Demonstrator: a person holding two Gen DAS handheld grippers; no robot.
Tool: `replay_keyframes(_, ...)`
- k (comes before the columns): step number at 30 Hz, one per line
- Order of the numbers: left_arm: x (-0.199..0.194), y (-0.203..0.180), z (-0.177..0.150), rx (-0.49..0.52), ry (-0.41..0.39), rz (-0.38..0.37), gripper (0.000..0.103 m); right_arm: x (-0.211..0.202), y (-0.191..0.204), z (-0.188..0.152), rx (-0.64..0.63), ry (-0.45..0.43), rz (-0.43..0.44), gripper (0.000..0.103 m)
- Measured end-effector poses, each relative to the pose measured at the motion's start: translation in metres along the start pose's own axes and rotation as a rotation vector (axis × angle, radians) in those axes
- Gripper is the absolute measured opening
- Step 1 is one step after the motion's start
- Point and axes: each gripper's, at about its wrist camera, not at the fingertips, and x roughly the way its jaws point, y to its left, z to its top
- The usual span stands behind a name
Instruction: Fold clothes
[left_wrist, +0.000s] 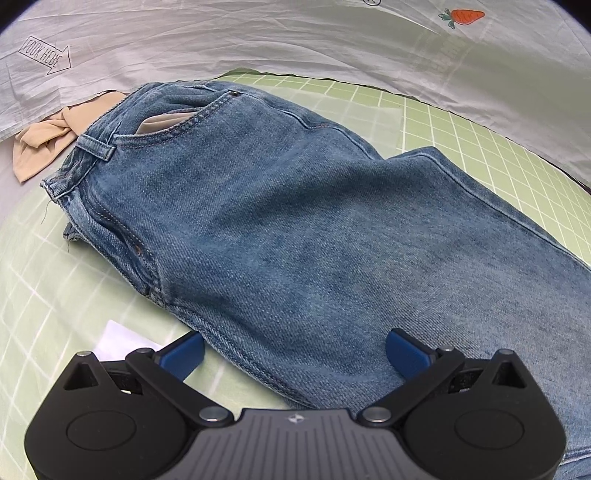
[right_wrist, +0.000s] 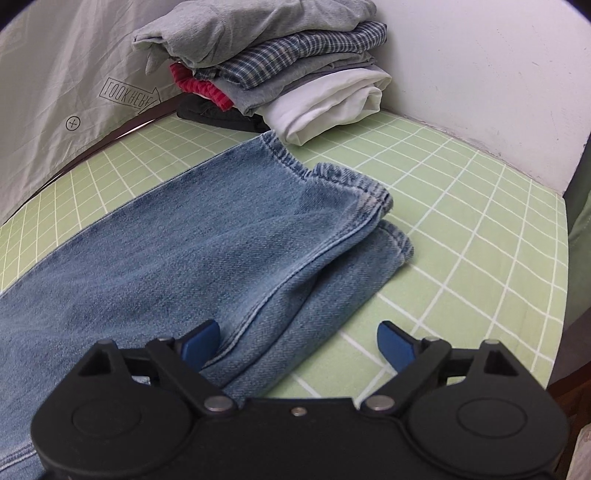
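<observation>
We see the jeans (left_wrist: 295, 221) lying flat on the green checked sheet (left_wrist: 55, 295), folded lengthwise so one leg lies on the other, and we place everything else by them. At their waist end, the left gripper (left_wrist: 294, 354) hovers low over the near edge of the denim with its blue fingers (left_wrist: 184, 354) spread wide, pinching nothing; one finger is over the sheet beside the jeans, the other over the cloth. Beyond the waistband a beige garment (left_wrist: 40, 147) lies just beside the jeans, partly tucked behind them, and a white paper slip (left_wrist: 118, 336) rests on the sheet near the seat seam. At the leg end, the right gripper (right_wrist: 297, 341) likewise stands spread, straddling the near edge of the lower leg without closing on it. Past the hems (right_wrist: 354, 192) a stack of folded clothes (right_wrist: 273, 62) sits near the cuffs against the white wall (right_wrist: 480, 74).
</observation>
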Motion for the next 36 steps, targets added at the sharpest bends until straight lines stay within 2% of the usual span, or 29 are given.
replay_keyframes(3,0.000,0.001,0.001,0.000,0.005,-0.005,0.103,0.004,-0.009,0.004,0.045,-0.022,-0.032,0.090)
replay_keyframes(5,-0.001,0.002,0.001,-0.004,0.017,-0.009,0.103,0.006,-0.014,0.007,0.058,-0.026,-0.074,0.092)
replay_keyframes(11,-0.010,0.024,0.000,-0.024,0.024,-0.014,0.103,-0.004,0.012,0.010,-0.167,-0.060,-0.170,0.093)
replay_keyframes(13,-0.014,0.032,-0.001,-0.030,0.025,-0.015,0.103,-0.012,0.024,0.010,-0.231,-0.076,-0.170,0.093)
replay_keyframes(19,-0.023,0.057,-0.003,-0.051,0.027,-0.021,0.103,-0.037,0.071,0.008,-0.295,-0.117,-0.060,0.097)
replay_keyframes(29,-0.004,0.113,0.021,-0.107,0.025,-0.111,0.103,-0.056,0.181,-0.049,-0.405,-0.041,0.138,0.098)
replay_keyframes(36,0.009,0.151,0.038,-0.143,0.024,-0.176,0.103,-0.061,0.228,-0.080,-0.431,0.023,0.172,0.098)
